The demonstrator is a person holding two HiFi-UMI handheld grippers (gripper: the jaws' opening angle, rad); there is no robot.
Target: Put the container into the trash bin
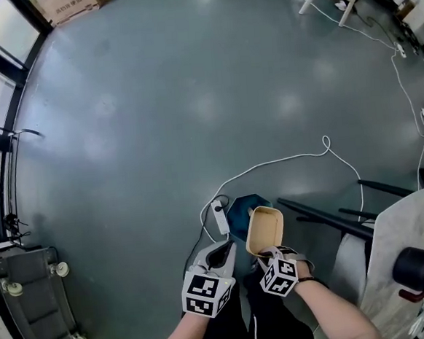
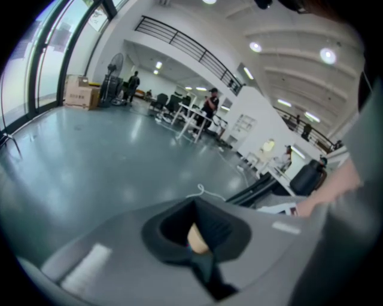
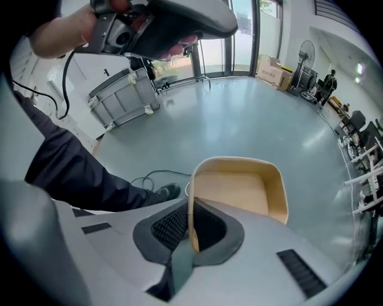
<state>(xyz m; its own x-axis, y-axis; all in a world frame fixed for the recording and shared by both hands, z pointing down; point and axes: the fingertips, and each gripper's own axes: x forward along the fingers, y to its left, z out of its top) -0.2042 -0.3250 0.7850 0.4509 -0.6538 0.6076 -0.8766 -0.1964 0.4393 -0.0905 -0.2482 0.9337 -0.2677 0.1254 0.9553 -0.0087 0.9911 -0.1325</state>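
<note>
While the tan container (image 1: 265, 229) is held off the floor (image 1: 157, 118), its thin side wall is pinched btwn the clenched jaws of the right gripper (image 1: 266, 252). In the right gripper view the wall is seen edge-on btwn the ribbed dark pads (image 3: 170, 227) of the right gripper (image 3: 190, 230). The container (image 3: 239, 191) is shown empty, its open side turned toward that cam.

In the head view the container is seen over the right part of a dark teal trash bin (image 1: 241, 210). The bin is stood on the floor, well away from the window-side edge. Whether the container is inside the bin's rim can't be told.

A white power strip (image 1: 220, 217) is laid just left of the bin, w/ a white cable (image 1: 291, 159) looped off toward the floor's right edge.

The left gripper (image 1: 227, 246) is held beside the right one, pointed at the bin's left side. In its own view the left gripper (image 2: 200, 245) is seen w/ jaws closed on a small tan piece (image 2: 197, 238); what that piece is can't be made out.

A dark trouser leg (image 3: 78, 173) and shoe (image 3: 166, 192) are seen below the right gripper.
</note>
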